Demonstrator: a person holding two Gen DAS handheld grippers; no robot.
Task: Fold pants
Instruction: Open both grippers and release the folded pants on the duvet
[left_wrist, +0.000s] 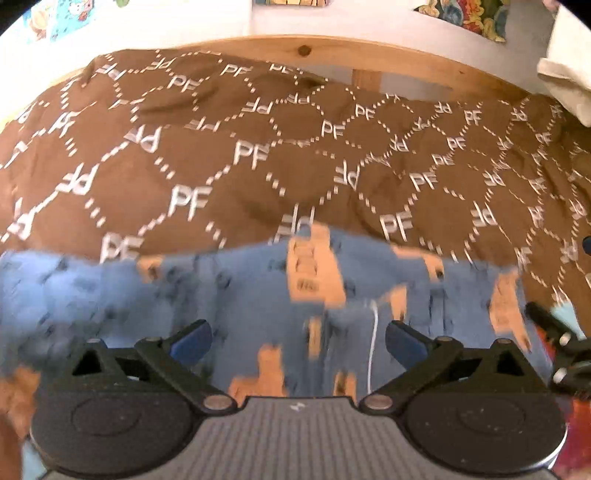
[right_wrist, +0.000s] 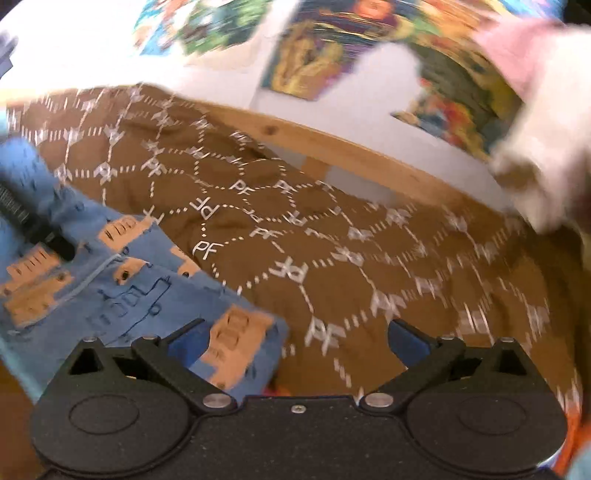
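Observation:
Blue pants (left_wrist: 236, 302) with orange train patches lie on a brown "PF" patterned bedspread (left_wrist: 258, 155). In the left wrist view my left gripper (left_wrist: 298, 341) hangs open over the pants, with a white drawstring (left_wrist: 372, 343) between its blue pads and nothing gripped. In the right wrist view my right gripper (right_wrist: 297, 341) is open at the right corner of the pants (right_wrist: 122, 291), its left pad over the cloth and its right pad over the bedspread (right_wrist: 369, 258). The left gripper's black body (right_wrist: 26, 218) shows at the far left.
A wooden bed rail (left_wrist: 332, 48) runs along the far side below a white wall with colourful posters (right_wrist: 369, 62). A white cloth (left_wrist: 569, 81) hangs at the far right. The other gripper's black linkage (left_wrist: 557, 343) shows at the right edge.

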